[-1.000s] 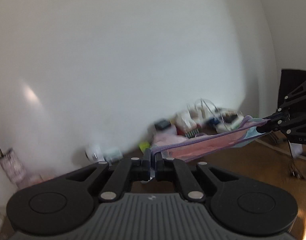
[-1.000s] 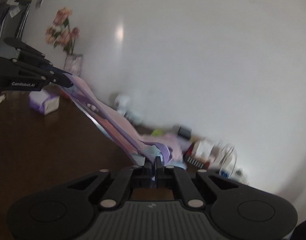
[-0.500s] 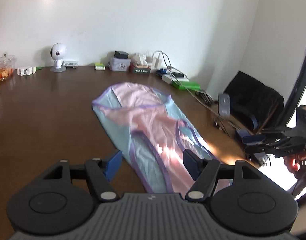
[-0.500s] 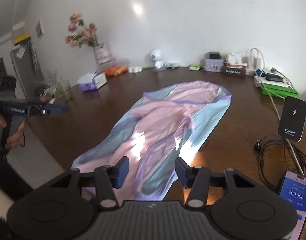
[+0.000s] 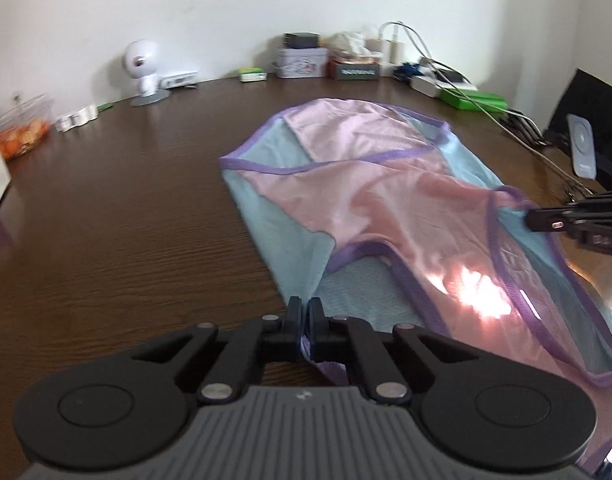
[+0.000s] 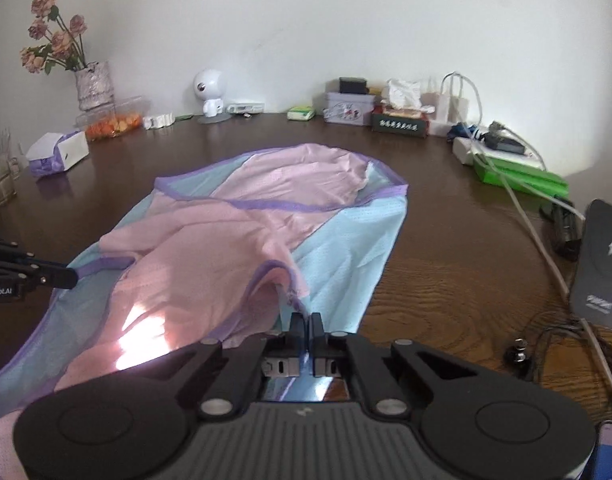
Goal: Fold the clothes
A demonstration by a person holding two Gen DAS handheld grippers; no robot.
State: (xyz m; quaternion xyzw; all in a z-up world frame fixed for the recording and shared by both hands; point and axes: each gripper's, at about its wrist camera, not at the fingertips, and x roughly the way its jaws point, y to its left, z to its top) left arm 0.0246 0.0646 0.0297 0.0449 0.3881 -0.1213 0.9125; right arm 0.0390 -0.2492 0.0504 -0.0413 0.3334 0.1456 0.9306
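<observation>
Pink-and-blue mesh garment, purple-trimmed, pinched by left gripper, right gripper

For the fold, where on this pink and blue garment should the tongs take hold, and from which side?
On the purple-trimmed edges of the garment, one point per side, approached from the near table edge. The trim there is bunched and raised, giving a pinchable ridge. The left tongs and right tongs are shut on the cloth at about those points.

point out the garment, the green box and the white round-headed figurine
garment (image 6: 210, 264): right wrist view, on the pink middle panel
green box (image 6: 522, 178): right wrist view, on its top face
white round-headed figurine (image 5: 140, 60): left wrist view, on its head
</observation>
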